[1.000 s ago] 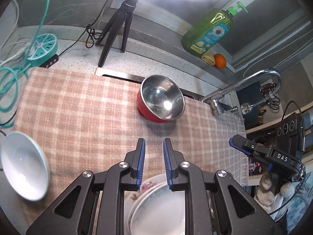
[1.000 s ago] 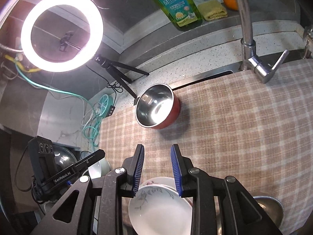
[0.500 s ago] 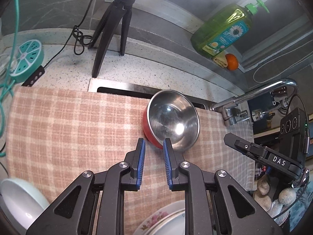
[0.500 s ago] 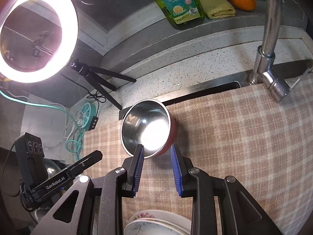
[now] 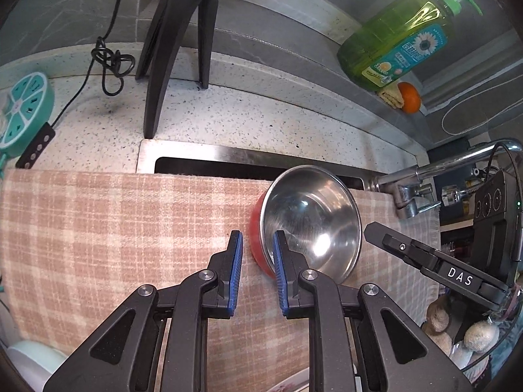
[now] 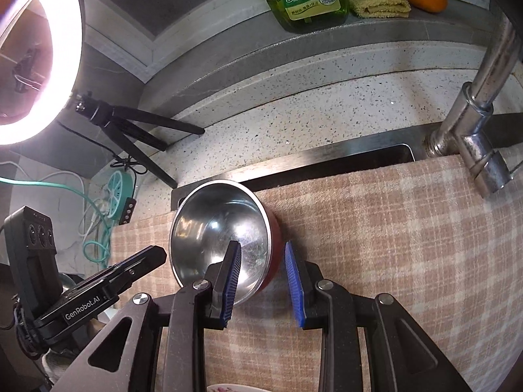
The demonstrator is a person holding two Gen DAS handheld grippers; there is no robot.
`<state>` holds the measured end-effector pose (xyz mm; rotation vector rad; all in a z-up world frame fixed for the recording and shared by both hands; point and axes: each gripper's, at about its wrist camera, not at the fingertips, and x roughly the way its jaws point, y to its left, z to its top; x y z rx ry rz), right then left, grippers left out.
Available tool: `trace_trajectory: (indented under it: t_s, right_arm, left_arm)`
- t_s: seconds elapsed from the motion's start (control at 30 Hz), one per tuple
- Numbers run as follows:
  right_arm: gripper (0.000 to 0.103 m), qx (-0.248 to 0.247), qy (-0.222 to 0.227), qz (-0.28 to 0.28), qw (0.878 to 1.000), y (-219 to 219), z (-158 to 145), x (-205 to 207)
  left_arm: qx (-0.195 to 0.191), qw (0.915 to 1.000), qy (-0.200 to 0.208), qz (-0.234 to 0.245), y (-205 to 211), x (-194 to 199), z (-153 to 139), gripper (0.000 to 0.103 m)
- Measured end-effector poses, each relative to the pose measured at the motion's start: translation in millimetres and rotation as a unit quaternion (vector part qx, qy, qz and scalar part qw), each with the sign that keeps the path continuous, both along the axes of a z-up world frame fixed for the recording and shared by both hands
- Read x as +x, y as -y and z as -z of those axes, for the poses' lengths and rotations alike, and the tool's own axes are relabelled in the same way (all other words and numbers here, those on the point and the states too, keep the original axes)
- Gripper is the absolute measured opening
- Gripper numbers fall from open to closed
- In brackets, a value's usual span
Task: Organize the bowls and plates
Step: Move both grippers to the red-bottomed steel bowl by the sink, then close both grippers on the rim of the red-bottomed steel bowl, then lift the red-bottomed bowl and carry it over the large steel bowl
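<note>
A steel bowl with a red outside (image 5: 310, 225) stands upright on the checked cloth (image 5: 98, 228), close to the sink's edge. My left gripper (image 5: 257, 240) is open with a narrow gap and straddles the bowl's left rim: one finger is outside the red wall, the other over the steel inside. My right gripper (image 6: 261, 250) is open a little wider and straddles the right rim of the same bowl (image 6: 219, 228). Neither pair of pads presses on the wall. A flowered plate (image 5: 294, 382) peeks in at the bottom edge, and a white bowl (image 5: 29, 356) at the lower left.
Behind the cloth runs the open strip of the sink (image 5: 228, 163), with the tap (image 6: 480, 114) at its right. On the speckled counter stand a black tripod (image 5: 170, 49) with a ring light (image 6: 42, 49) and a teal power hub (image 5: 23, 111). A soap bottle (image 5: 398, 42) and an orange (image 5: 410, 97) sit on the ledge.
Both grippers have come forward and down onto the steel bowl, which now sits with its rim between each pair of fingers. The plates and the white bowl have slid toward the bottom edge. Jaw gaps unchanged.
</note>
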<state>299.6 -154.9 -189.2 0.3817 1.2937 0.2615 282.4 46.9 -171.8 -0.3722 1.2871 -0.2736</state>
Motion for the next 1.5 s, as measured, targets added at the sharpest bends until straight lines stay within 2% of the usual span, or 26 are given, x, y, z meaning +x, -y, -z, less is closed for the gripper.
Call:
trace_trajectory:
  t_s: [0.4, 0.6, 0.87, 1.17, 1.5]
  right_arm:
    - [0.025, -0.012, -0.007, -0.001, 1.0, -2, 13, 11]
    - [0.017, -0.011, -0.012, -0.001, 1.0, -1, 17, 12]
    - [0.006, -0.013, -0.014, -0.009, 1.0, -7, 19, 12]
    - [0.005, -0.014, -0.012, -0.008, 1.0, -6, 18, 9]
    - [0.005, -0.01, 0.0, -0.01, 1.0, -4, 4, 2]
  left_arm:
    - [0.003, 1.0, -0.004, 0.006, 7, 9, 11, 0.017]
    - [0.004, 1.0, -0.003, 0.007, 6, 9, 12, 0.016]
    - [0.005, 0.9999, -0.002, 0.015, 13, 10, 14, 0.008]
    - [0.01, 0.9999, 0.003, 0.012, 14, 7, 13, 0.008]
    - [0.01, 0.9998, 0.016, 0.009, 13, 0, -4, 0.008]
